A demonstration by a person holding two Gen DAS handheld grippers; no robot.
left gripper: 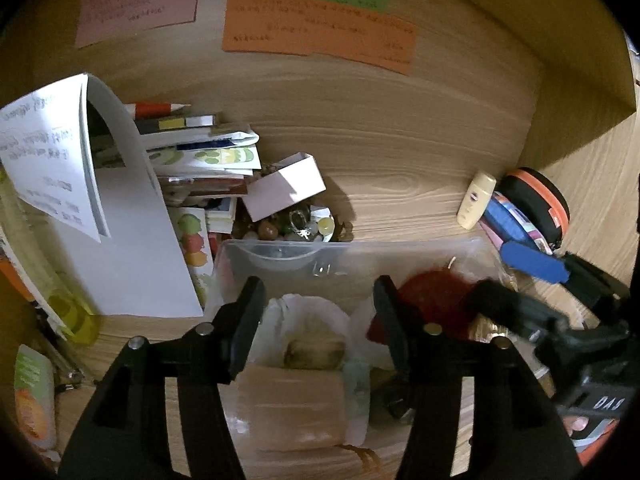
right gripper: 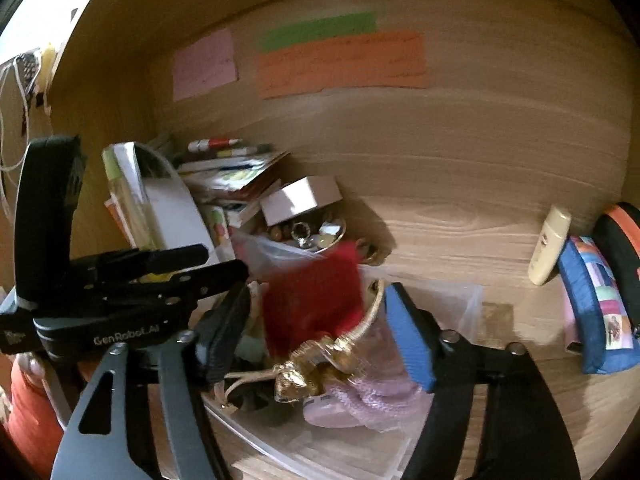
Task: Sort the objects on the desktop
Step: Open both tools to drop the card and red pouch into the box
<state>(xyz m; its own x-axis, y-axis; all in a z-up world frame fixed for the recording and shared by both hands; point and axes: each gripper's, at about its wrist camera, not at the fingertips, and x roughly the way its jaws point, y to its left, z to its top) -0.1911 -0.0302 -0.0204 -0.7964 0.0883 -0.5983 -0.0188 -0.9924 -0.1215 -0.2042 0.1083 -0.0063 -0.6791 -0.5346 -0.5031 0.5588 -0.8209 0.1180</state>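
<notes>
A clear plastic bin stands on the wooden desk and holds small pouches, a tan block and a red velvet pouch. My left gripper is open, with its fingers above the bin's left half and nothing between them. My right gripper is open above the bin. The red pouch lies between its fingers, blurred, with a gold drawstring bag and a lilac pouch under it. The right gripper also shows in the left wrist view.
A dish of beads with a white box sits behind the bin. Papers and booklets pile at the left. A cream tube, a blue pouch and an orange-rimmed case lie at the right. Sticky notes hang on the back wall.
</notes>
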